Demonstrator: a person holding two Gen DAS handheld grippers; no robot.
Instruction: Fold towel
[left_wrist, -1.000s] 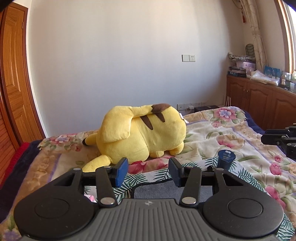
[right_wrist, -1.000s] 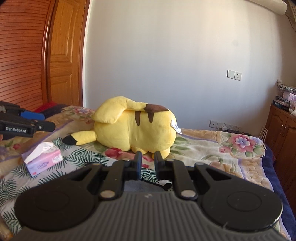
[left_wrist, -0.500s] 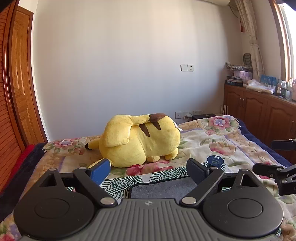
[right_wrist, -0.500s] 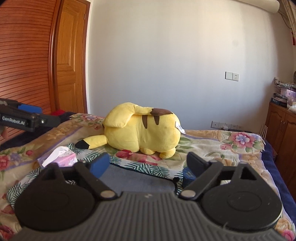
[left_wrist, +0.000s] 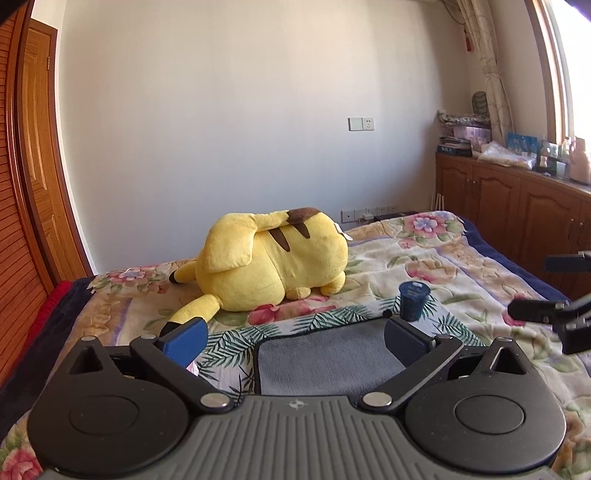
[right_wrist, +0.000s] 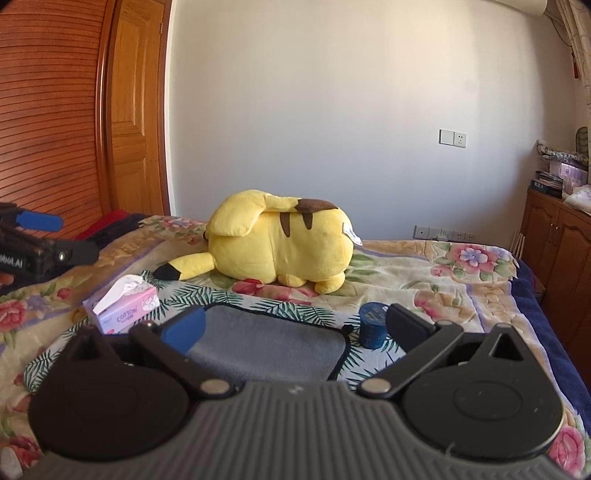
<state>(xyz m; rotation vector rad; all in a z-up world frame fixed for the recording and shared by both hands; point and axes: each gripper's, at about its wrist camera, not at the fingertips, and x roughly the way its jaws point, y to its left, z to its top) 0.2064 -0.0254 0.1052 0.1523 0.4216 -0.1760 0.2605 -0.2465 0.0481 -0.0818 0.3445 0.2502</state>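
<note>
The grey towel (right_wrist: 269, 343) lies flat on the bed just ahead of both spread, empty tools, left tool (left_wrist: 295, 336) and right tool (right_wrist: 295, 328).

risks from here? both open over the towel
1. The blue cup stands right at the grey towel corner; lifting that edge could tip it.
2. The tissue box sits near the other side and could snag the fold.
3. Left hand-held gripper and right hand-held gripper are open wide.

Grey towel (left_wrist: 328, 358) looks soft, matt cloth; the yellow plush toy (left_wrist: 273, 262) fuzzy; wardrobe door (right_wrist: 48, 122) glossy slatted wood.
</note>
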